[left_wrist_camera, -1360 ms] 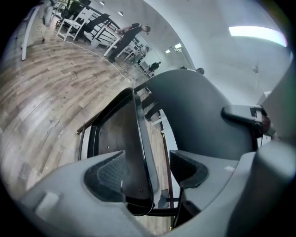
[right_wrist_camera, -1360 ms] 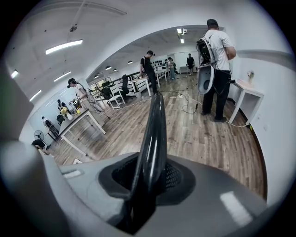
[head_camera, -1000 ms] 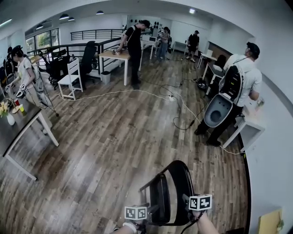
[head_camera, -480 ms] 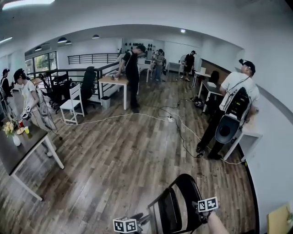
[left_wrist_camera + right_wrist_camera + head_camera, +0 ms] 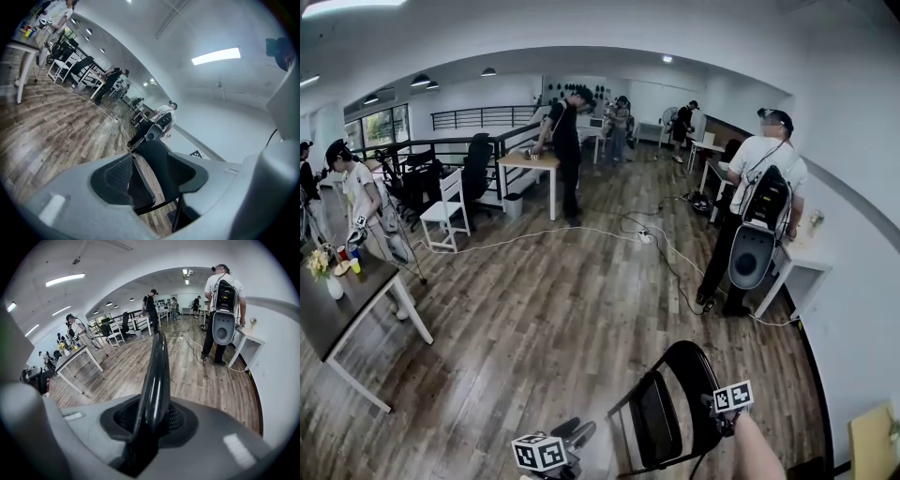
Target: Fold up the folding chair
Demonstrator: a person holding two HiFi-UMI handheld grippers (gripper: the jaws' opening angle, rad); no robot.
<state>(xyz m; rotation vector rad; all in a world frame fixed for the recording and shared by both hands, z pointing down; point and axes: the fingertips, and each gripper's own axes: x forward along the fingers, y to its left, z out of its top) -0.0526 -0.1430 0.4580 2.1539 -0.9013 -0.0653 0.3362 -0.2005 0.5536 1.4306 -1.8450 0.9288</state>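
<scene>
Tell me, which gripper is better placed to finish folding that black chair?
Probably the right. The right gripper is clamped on the chair at its backrest edge, holding it upright. The left gripper hangs beside the chair, off it. Its jaws have just been closing, with nothing between them.

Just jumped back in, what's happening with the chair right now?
A person is folding a black folding chair with two hand-held grippers. The right hand-held gripper is clamped on the edge of the backrest, steadying it. The left hand-held gripper is off the chair. Its jaws stand apart and have just been closing; the chair shows through the gap, but no pad presses on it. The seat is swung up close to the backrest, so the fold looks nearly done.
</scene>
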